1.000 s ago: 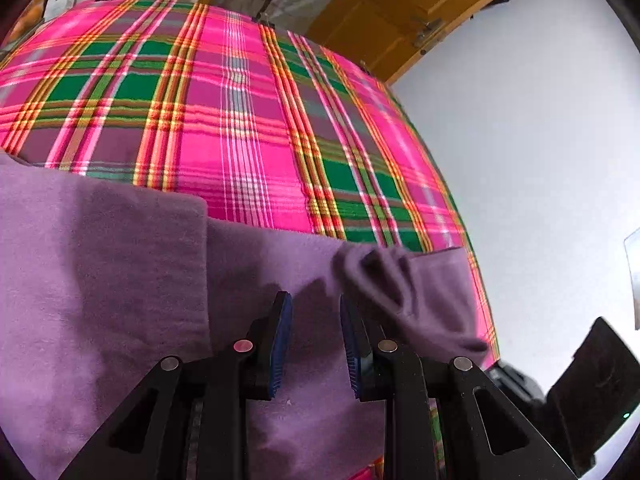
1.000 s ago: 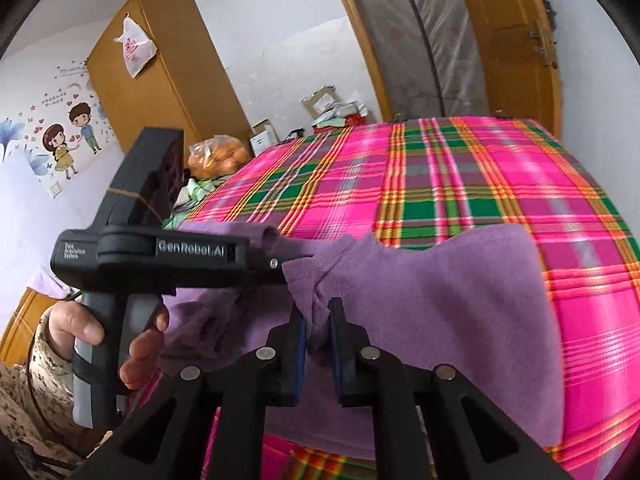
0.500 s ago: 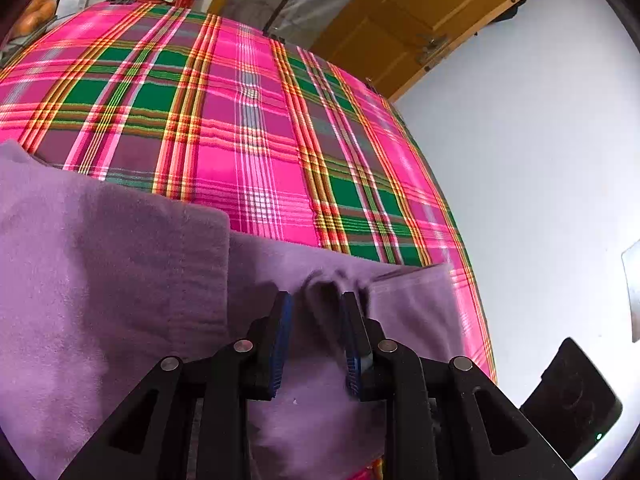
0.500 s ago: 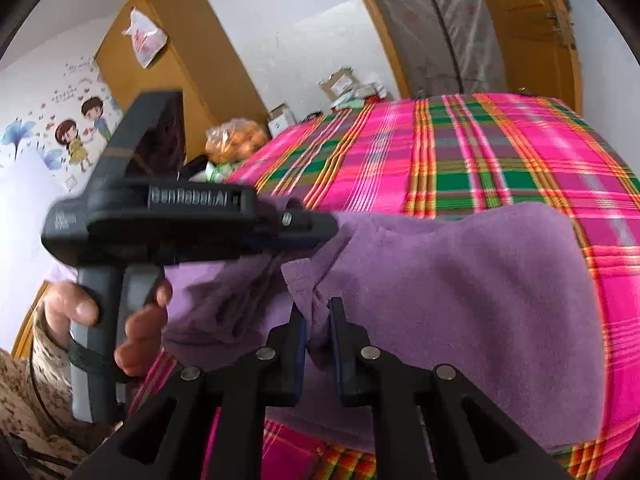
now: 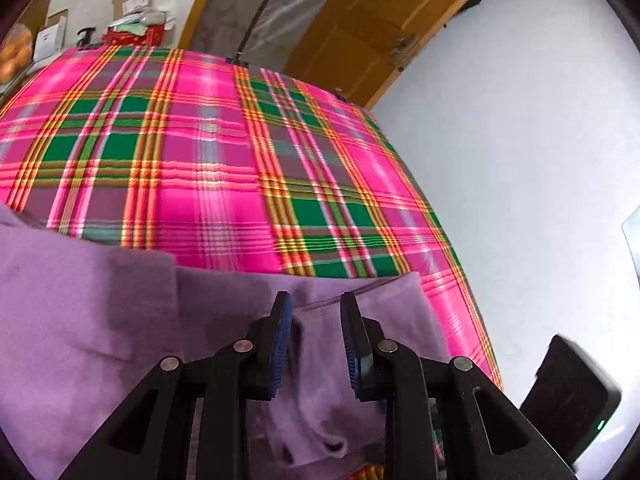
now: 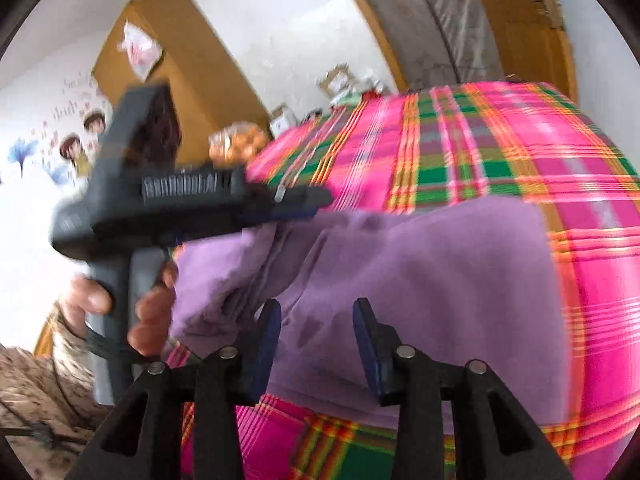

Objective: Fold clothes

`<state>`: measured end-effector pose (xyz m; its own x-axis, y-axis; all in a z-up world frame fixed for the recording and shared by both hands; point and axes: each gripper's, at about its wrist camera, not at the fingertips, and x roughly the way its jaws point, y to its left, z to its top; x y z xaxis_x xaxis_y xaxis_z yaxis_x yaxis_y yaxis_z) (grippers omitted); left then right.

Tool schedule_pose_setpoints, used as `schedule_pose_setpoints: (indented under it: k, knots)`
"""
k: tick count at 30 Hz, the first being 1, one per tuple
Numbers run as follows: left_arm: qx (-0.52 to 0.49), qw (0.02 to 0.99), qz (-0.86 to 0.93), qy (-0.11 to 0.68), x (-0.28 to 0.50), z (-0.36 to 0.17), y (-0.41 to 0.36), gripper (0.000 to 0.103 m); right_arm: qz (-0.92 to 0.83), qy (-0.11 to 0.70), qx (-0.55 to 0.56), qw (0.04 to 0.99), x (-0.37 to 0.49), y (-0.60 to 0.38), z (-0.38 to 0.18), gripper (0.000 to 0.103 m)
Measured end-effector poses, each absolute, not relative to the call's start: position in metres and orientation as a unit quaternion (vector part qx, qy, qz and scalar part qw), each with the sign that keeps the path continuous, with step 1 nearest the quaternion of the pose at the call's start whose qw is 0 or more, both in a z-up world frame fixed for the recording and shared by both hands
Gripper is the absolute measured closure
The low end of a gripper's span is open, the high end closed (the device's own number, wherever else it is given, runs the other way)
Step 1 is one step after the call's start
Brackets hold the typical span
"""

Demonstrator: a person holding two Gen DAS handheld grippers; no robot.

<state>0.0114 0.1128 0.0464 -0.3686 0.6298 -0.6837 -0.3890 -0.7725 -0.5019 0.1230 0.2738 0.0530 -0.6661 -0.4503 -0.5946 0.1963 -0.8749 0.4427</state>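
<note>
The purple garment (image 6: 420,280) lies partly folded on the bed's plaid cover (image 5: 224,152). The right gripper (image 6: 316,316) is opening, cloth below its pads but not pinched. The left gripper (image 5: 312,320) stands narrow with a ridge of fabric between its pads; I cannot tell whether they press on it.

Risk: if the left gripper lifts while cloth clings, the folded edge could drag open.

A second ago the right gripper pinched a raised tuft; now that tuft has dropped flat.

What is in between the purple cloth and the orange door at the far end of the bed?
Only the pink plaid bedspread lies between the purple cloth and the door, in the left wrist view.
</note>
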Motion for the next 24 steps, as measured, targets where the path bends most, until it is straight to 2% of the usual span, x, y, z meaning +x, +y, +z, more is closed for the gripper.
schedule_pose_setpoints:
  k: [5,9,12,24]
  knots:
    - [-0.477,0.319,0.811,-0.111,0.017,0.042,0.123,0.077,-0.913,-0.175,0.361,0.072,0.119,0.314,0.054,0.065]
    - [-0.484,0.325,0.807,-0.099,0.022,0.036,0.128,0.077,-0.910,-0.165,0.379,0.034,0.111,0.318,0.044,0.065]
    - [-0.497,0.322,0.802,-0.085,0.025,0.027,0.134,0.077,-0.908,-0.145,0.393,0.026,0.108,0.314,0.035,0.070]
    - [-0.509,0.320,0.797,-0.066,0.027,0.018,0.139,0.077,-0.905,-0.148,0.398,0.018,0.086,0.324,0.038,0.072]
